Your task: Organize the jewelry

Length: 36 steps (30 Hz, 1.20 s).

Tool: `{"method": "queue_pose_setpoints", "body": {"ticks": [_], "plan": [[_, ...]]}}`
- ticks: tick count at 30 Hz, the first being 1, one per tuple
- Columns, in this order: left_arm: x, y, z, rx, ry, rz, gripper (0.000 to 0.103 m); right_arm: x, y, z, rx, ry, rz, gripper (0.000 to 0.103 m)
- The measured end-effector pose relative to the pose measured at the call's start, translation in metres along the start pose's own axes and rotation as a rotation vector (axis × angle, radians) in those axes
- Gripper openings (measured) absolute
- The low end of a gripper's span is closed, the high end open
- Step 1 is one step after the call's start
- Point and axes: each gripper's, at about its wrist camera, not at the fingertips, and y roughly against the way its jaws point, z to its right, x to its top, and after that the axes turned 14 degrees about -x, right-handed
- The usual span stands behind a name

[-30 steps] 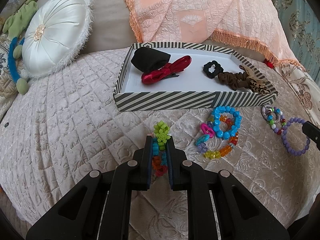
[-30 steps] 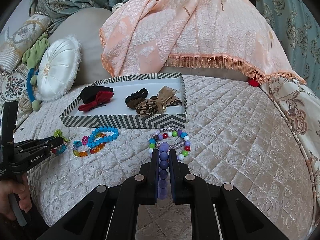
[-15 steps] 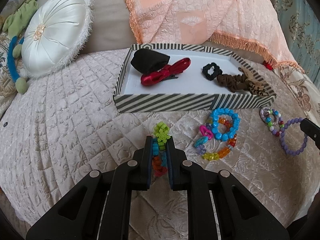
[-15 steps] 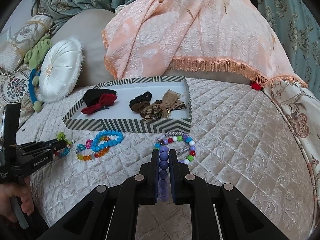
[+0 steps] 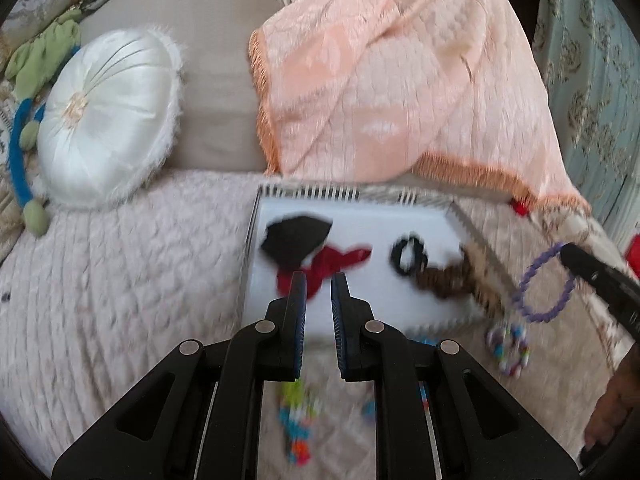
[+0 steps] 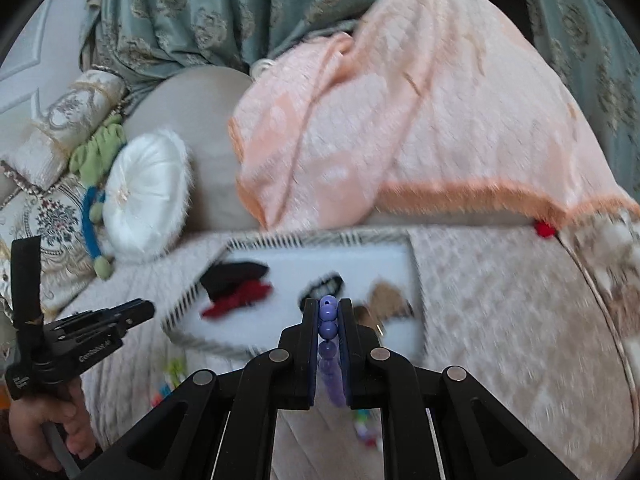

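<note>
The purple bead bracelet [image 6: 329, 322] is hanging pinched between the fingers of the right gripper [image 6: 329, 312], lifted off the bed and dangling as a loop just beside the tray's right edge in the left wrist view [image 5: 545, 285]. The left gripper [image 5: 319, 286] is hovering over the striped tray [image 5: 360, 210] with its fingers narrowly apart and nothing visible between them; the multicoloured bead bracelet [image 5: 296, 420] is lying on the quilted bedspread [image 5: 120, 280] below it (blur makes its exact shape hard to read).

To do this step well, the right gripper is probably best carried over the tray's bare white floor, lowered until the loop is resting flat, and only then opened, so the beads are not bouncing over the low wall.

Inside the tray a black bow [image 5: 298, 236] and a red bow [image 5: 328, 266] are overlapping at the left, a black scrunchie [image 5: 409, 255] is sitting mid-tray, and a brown scrunchie [image 5: 444, 280] is crowding the right side, which is likely narrowing the free landing space. Another beaded bracelet [image 5: 509, 348] is waiting on the bedspread near the tray's right corner. A white round cushion [image 5: 104, 116] and a peach fringed blanket [image 5: 400, 80] are lying behind, well clear.
</note>
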Motion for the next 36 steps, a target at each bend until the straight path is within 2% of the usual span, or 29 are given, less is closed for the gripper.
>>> {"method": "queue_pose_setpoints", "body": {"ticks": [4,7,11,15,18,24,26,28,29,30,34,36], "plan": [[0.018,-0.031,-0.001,-0.011,0.008,-0.004,0.011,0.018,-0.026,-0.018,0.035,-0.001,-0.009,0.009],[0.013,-0.057,-0.005,-0.053,0.008,-0.016,0.011,0.021,-0.053,-0.03,0.055,-0.007,-0.04,0.009],[0.004,-0.091,-0.011,-0.071,0.018,-0.117,0.011,0.013,-0.082,-0.045,0.077,-0.009,-0.101,0.009],[-0.006,-0.11,-0.018,-0.006,0.013,-0.222,0.011,0.011,-0.103,-0.056,0.139,-0.029,-0.15,0.009],[-0.011,-0.114,-0.029,0.018,0.063,-0.251,0.011,0.006,-0.118,-0.055,0.148,-0.033,-0.2,0.009],[-0.014,-0.113,-0.021,0.062,0.012,-0.261,0.011,-0.014,-0.149,-0.037,0.079,-0.052,-0.325,0.009],[-0.015,-0.115,-0.018,0.076,-0.005,-0.267,0.013,-0.015,-0.151,-0.034,0.059,-0.044,-0.331,0.009],[-0.017,-0.116,-0.018,0.079,-0.015,-0.289,0.025,-0.014,-0.152,-0.032,0.073,-0.051,-0.34,0.009],[-0.016,-0.119,-0.018,0.078,-0.016,-0.294,0.035,-0.014,-0.151,-0.031,0.076,-0.053,-0.343,0.009],[-0.015,-0.118,-0.018,0.074,-0.012,-0.288,0.039,-0.014,-0.149,-0.03,0.077,-0.054,-0.342,0.012],[-0.011,-0.109,-0.019,0.059,-0.002,-0.256,0.04,-0.008,-0.133,-0.027,0.079,-0.058,-0.296,0.027],[-0.009,-0.103,-0.02,0.053,0.004,-0.244,0.042,-0.004,-0.121,-0.024,0.073,-0.06,-0.263,0.03]]}}
